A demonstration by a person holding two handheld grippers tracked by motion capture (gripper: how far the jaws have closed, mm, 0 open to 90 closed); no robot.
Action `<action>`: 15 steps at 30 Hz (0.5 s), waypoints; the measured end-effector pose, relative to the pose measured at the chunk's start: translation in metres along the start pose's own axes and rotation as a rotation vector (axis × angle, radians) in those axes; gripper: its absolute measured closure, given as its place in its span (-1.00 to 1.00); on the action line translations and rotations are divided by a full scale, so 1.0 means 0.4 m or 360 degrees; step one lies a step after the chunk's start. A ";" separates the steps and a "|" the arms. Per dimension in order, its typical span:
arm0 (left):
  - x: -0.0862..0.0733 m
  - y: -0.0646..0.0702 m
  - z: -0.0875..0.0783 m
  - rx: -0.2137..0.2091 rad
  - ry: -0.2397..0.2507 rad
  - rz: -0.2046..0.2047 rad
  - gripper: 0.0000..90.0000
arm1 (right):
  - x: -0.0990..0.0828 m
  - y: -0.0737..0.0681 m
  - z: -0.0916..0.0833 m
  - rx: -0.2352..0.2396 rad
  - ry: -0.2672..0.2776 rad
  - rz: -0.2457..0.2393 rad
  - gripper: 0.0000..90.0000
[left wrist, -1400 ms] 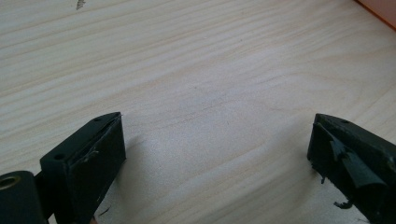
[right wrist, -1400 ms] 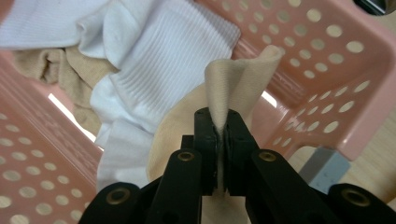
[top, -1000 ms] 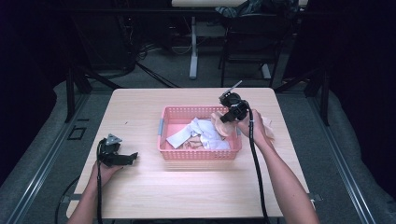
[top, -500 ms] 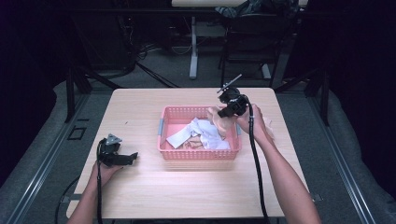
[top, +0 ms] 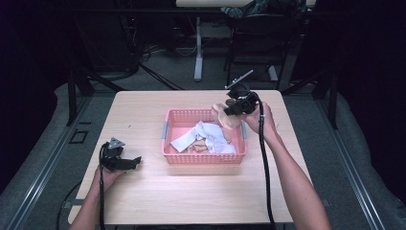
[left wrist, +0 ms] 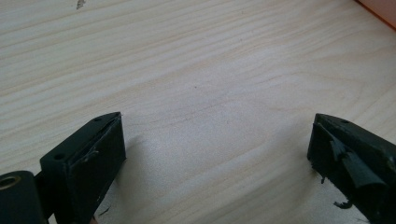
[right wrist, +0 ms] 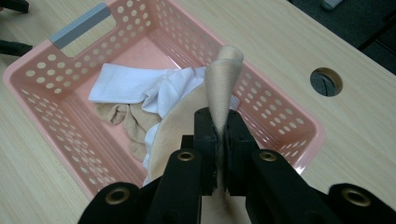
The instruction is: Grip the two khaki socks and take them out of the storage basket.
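Note:
A pink perforated basket (top: 173,117) (right wrist: 56,107) with grey handles stands mid-table and holds white socks (top: 205,130) (right wrist: 135,84) and beige socks (right wrist: 133,121). My right gripper (top: 229,111) (right wrist: 218,135) is lifted over the basket's right rim, shut on a beige sock (top: 224,116) (right wrist: 223,74) that folds up out of its jaws. My left gripper (top: 135,160) (left wrist: 217,154) rests on the bare wood left of the basket, its jaws wide open with nothing between them.
The wooden table (top: 143,108) has a round cable hole (right wrist: 326,81) beyond the basket's far side. Cables trail from both grippers toward the table's near edge. Chairs and table legs stand in the dark behind the table.
My right gripper has risen with the beige sock, pulling it up from the basket. The left gripper has stayed where it was.

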State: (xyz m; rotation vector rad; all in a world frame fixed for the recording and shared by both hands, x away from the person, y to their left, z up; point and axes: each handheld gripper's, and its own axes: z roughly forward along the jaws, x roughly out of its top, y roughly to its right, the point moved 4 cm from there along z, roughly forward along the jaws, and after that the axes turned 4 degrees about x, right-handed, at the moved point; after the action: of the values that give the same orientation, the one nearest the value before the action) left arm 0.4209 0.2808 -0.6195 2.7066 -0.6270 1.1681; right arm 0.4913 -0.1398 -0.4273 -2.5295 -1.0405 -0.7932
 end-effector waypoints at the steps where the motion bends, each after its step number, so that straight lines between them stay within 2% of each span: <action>1: 0.000 0.000 0.000 0.0000 0.0000 0.0000 -0.91 | 0.000 0.000 0.000 0.0000 0.0000 0.0000 0.91; 8: 0.000 0.000 0.000 0.0002 0.0001 0.0000 -0.91 | -0.001 0.027 -0.048 -0.0035 0.0074 0.0029 0.91; 15: 0.000 0.000 0.000 0.0003 0.0001 0.0000 -0.91 | -0.010 0.047 -0.078 -0.0062 0.0103 0.0038 0.91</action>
State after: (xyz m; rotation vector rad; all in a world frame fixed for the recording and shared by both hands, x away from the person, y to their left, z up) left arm 0.4209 0.2807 -0.6196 2.7075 -0.6257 1.1701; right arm 0.4903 -0.1694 -0.4055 -2.5257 -0.9813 -0.8903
